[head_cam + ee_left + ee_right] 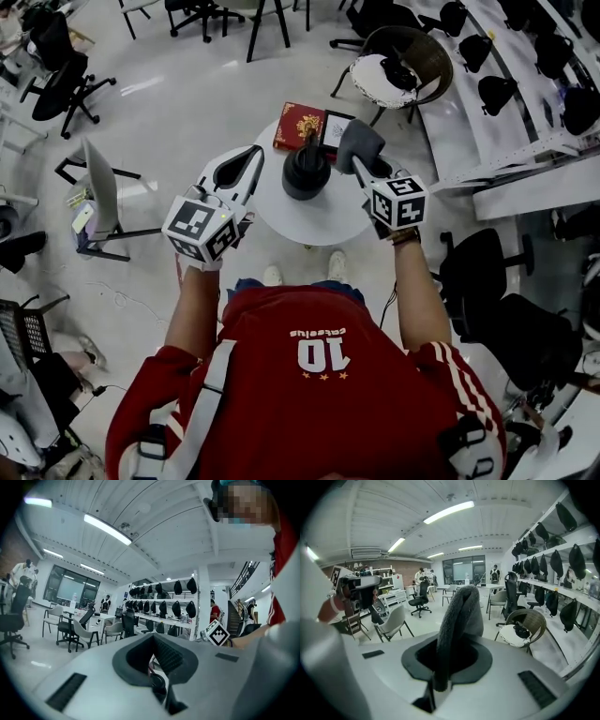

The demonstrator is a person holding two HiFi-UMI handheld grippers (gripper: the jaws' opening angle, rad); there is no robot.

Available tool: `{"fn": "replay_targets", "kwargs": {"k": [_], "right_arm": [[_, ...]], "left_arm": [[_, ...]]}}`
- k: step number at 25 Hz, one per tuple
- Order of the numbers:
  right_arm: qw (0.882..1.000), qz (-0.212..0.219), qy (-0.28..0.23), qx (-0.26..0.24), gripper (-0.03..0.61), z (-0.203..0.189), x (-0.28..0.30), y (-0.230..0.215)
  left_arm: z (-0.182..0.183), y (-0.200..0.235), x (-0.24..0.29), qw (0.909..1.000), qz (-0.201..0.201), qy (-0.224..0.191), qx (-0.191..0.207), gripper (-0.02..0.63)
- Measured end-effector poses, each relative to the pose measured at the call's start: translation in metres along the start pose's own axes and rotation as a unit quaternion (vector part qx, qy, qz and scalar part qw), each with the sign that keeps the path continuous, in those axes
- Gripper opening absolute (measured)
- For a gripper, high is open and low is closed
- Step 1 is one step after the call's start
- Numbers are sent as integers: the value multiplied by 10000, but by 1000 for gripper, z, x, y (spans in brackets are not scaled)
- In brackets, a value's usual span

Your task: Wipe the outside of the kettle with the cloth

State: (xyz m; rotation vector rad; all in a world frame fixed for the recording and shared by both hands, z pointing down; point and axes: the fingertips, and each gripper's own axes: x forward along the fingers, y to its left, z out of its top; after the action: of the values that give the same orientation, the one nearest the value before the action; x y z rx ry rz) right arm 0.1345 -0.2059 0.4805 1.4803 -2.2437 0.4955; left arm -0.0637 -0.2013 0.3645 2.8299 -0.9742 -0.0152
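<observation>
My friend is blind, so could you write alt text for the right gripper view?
The right tongs are shut on a grey cloth that stands upright between them. Behind, at right, are a wicker chair and shelves of dark bags.

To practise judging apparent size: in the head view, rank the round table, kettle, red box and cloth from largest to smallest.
1. Round table.
2. Kettle, narrowly.
3. Red box and cloth look alike. The cloth sits raised in the right gripper's jaws, probably nearer the camera, so they stay unranked.
</observation>
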Motion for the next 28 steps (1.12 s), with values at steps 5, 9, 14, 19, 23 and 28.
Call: {"fn": "replay_targets", "kwargs": {"k": [5,9,14,19,23,28], "right_arm": [[9980,426,374,-296,46,-22,17,-23],[9923,845,649,-630,46,-37,35,-35],[9781,1466,987,-1098,46,-56,57,-33],[9561,2047,1378,-1579,46,-82,72,-25],[9424,2398,1478,-1806,46,-92,77,-17],[9294,2697,1478,-2041,46,-97,76,-9]], "left_arm": [[-1,-12,17,9991,430,10,8,6],[1,-21,29,9969,786,-10,98,6],[-5,-27,31,9917,1282,59,62,6],[-10,-34,31,9853,1707,55,41,8],[-15,-40,28,9800,1991,38,5,6],[-21,-49,27,9750,2220,11,-33,6]]}}
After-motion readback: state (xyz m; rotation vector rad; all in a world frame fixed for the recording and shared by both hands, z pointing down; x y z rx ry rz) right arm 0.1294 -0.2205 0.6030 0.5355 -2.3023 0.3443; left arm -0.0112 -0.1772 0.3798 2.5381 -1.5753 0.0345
